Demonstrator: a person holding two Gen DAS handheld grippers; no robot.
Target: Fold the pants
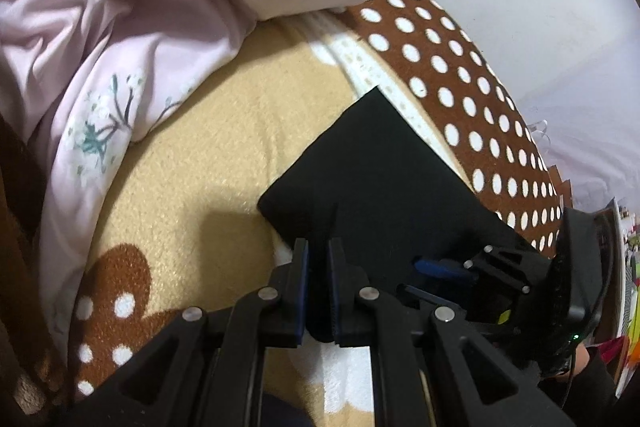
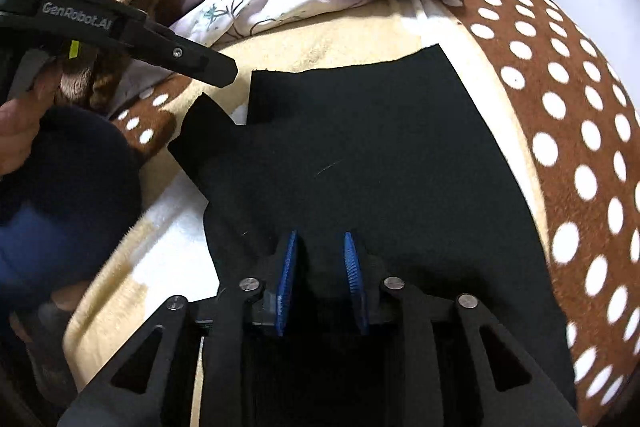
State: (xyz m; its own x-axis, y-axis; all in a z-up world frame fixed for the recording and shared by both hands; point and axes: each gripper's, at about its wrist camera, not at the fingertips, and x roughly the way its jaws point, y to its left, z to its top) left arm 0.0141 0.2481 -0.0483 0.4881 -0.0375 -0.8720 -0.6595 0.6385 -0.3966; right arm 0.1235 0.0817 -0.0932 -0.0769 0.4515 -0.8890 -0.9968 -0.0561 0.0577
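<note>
Black pants (image 2: 360, 155) lie flat on the blanket (image 2: 352, 39) on the bed, straight ahead of and under both hand-held grippers; they look already doubled over, with one square corner at the far end and a smaller flap sticking out toward the left side. Left hand-held gripper (image 1: 318, 247): jaws nearly together, clamped on a pinch of the pants' near edge, a fold of black cloth showing between the blue pads. Probably anchoring that edge so the cloth doesn't slide while the other side is worked. Right hand-held gripper (image 2: 320, 247): jaws apart, pads (image 2: 287, 275) standing clear on either side of a low ridge of cloth, not pressing it. Reads as either just let go or lining up a new grab on the near edge; can't tell which. Both point steeply down at the cloth, which suits pinching a thin layer off a soft surface. In the right view the left tool's body sits off to the upper left, held by a hand (image 2: 16, 131). Beyond the pants: a brown band with white dots (image 2: 560, 107) to the right, a crumpled pale pink quilt (image 1: 160, 7) at the far side, well clear of the fold area.
</note>
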